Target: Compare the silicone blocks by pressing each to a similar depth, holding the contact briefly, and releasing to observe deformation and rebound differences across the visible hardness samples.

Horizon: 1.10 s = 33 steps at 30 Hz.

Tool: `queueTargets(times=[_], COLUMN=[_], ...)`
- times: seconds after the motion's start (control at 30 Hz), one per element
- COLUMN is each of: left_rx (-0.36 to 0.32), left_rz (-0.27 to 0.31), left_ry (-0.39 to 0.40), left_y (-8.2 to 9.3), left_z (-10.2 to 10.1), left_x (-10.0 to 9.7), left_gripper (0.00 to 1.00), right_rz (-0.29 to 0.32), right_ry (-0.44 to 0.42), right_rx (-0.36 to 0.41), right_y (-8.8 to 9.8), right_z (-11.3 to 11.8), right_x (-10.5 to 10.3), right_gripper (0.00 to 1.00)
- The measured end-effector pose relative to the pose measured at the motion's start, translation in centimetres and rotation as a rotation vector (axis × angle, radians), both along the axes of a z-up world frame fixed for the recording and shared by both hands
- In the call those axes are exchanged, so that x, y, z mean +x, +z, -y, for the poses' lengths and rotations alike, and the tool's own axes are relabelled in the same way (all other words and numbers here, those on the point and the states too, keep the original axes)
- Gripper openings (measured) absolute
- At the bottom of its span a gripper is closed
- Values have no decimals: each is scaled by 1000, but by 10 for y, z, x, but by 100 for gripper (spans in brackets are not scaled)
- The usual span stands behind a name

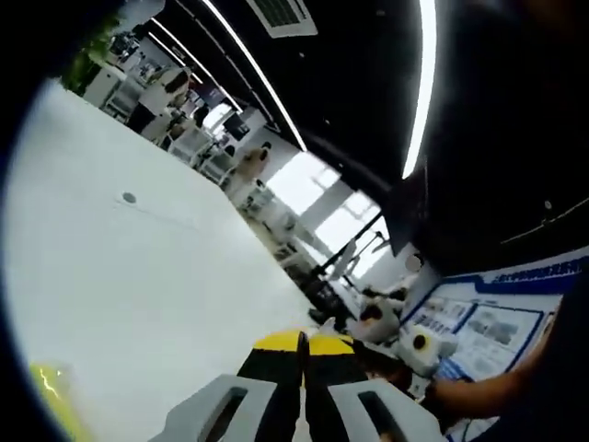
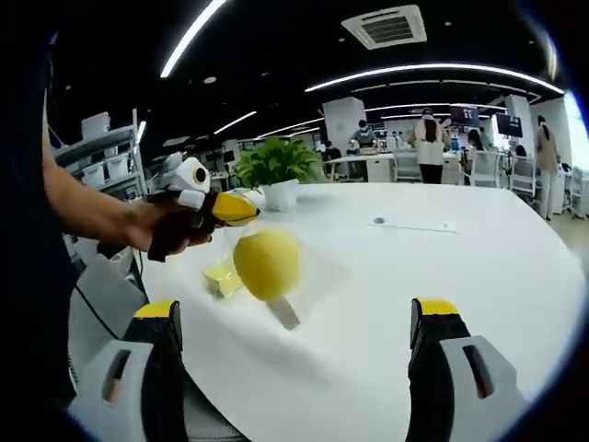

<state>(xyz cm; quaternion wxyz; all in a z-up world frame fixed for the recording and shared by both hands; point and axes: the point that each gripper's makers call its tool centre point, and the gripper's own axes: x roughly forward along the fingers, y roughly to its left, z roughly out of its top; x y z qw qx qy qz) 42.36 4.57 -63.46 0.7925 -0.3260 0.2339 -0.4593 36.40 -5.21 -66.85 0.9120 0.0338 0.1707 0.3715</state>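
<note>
A rounded yellow silicone block [image 2: 267, 262] shows over the white table [image 2: 414, 267], just below the tips of my left gripper [image 2: 241, 212], which a hand holds at the left. I cannot tell whether it touches them. Smaller pale yellow pieces [image 2: 219, 276] lie on the table behind it. In the left gripper view my left gripper [image 1: 304, 348] has its yellow-tipped jaws pressed together with nothing seen between them. A yellowish piece [image 1: 46, 387] sits at the lower left of that view. My right gripper [image 2: 296, 308] stands wide open in front of the block, not touching it.
A potted green plant [image 2: 276, 168] stands at the table's far side. A small round mark [image 2: 378, 221] sits mid-table. People stand among desks in the background. A blue-and-white poster board [image 1: 479, 331] lies to the right.
</note>
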Motion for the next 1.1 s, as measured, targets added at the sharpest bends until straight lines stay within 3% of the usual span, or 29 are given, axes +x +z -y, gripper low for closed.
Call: queueTargets(times=[0.13, 0.37, 0.53, 0.6, 0.73, 0.77, 0.8, 0.87, 1.1], left_rx=[-20, 55, 197, 173, 236, 350, 410, 412, 431], left_rz=[-87, -88, -59, -74, -96, -82, -89, -94, -168], left_ry=[16, 45, 84, 81, 133, 136, 126, 106, 180], left_y=[-17, -39, -63, -67, -85, -101, -110, -117, -134], left_z=[-7, -15, -24, -24, -35, -42, -44, -41, -51], left_x=[4, 19, 32, 34, 40, 41, 40, 39, 49], left_gripper=[0, 0, 0, 0, 0, 0, 0, 0, 0], right_rz=[-37, -81, -101, -105, -113, -114, -116, -126, -143], right_ry=[15, 31, 16, 17, 18, 20, 23, 24, 38], right_rx=[24, 18, 11, 24, 15, 15, 16, 11, 10], right_y=[-7, -17, -21, -19, -20, -20, -20, -22, -24], right_z=[-3, -3, 2, 2, 3, 2, 2, 2, -3], right_x=[-7, -16, -15, -16, -18, -20, -20, -22, -29], right_gripper=[97, 97, 97, 97, 97, 97, 97, 97, 97])
